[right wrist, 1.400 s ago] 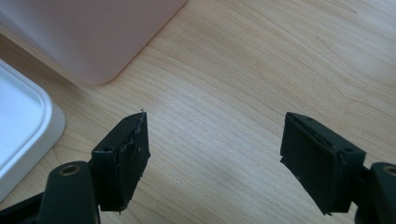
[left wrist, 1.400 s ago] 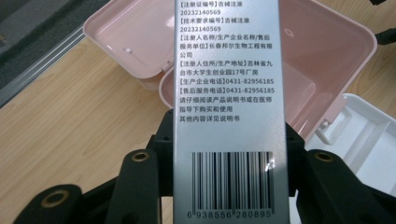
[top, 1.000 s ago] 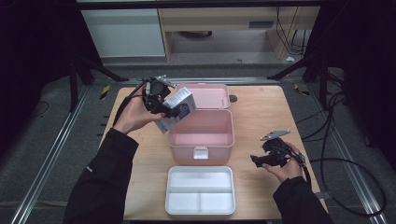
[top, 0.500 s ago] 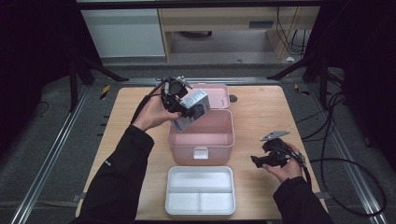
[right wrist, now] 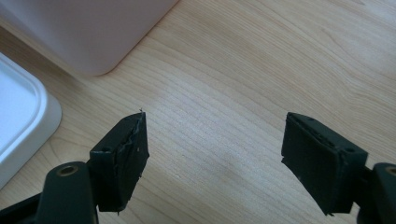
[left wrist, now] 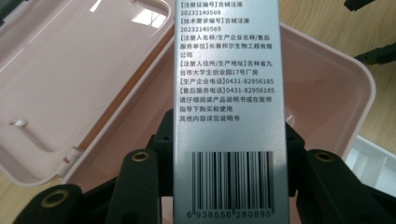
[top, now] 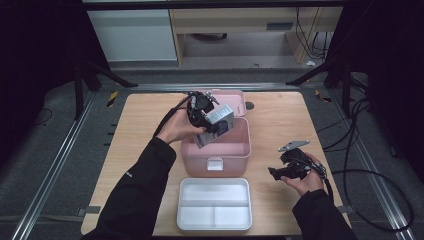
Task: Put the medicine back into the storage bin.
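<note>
One silver carton (top: 216, 125) is clamped between the jaws of the left gripper (top: 204, 114) and held above the one open pink box (top: 235, 150). One white divided tray (top: 214, 204) is placed just beside that box. The right gripper (top: 290, 167) is held with jaws spread and nothing between them, over the table (top: 272, 117).

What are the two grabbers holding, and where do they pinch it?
The left gripper pinches a silver box by its two long sides near the barcode end, above the pink bin. The right gripper is open and holds nothing.

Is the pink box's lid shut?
No, the lid lies swung back behind the open pink box.
</note>
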`<state>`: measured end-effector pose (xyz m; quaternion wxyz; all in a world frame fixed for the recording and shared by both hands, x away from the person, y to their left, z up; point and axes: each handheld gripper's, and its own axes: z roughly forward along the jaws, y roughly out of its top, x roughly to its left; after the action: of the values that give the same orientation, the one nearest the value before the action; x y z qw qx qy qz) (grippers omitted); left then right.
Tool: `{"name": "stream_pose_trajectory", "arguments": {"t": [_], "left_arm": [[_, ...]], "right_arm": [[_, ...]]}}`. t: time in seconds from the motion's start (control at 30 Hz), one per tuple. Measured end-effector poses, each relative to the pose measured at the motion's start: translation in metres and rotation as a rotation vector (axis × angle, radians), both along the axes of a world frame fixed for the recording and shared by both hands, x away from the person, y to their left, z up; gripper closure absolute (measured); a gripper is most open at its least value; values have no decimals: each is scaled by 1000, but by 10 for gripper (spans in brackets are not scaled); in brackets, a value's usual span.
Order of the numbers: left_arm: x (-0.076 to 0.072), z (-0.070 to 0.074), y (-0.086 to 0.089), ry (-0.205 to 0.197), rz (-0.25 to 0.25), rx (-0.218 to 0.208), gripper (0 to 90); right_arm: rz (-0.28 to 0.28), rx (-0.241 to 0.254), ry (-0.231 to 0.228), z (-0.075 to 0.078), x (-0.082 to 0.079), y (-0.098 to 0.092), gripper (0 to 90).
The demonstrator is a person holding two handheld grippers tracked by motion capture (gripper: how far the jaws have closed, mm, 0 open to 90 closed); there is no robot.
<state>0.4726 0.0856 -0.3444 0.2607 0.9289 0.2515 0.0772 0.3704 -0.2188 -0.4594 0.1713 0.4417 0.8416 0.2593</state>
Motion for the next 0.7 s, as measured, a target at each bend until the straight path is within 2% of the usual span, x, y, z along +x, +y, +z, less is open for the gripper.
{"name": "stream_pose_trajectory", "arguments": {"t": [0.33,0.47,0.7], "left_arm": [[3,-16,-10,24,-28,53,559],[5,-22,-13,38,-30,52,558],[6,-34,-21,51,-51,92,556]], "right_arm": [[0,0,-2,0,0,0,230],[1,-2,2,-1,0,0,227],[1,-3,4,-1,0,0,225]]}}
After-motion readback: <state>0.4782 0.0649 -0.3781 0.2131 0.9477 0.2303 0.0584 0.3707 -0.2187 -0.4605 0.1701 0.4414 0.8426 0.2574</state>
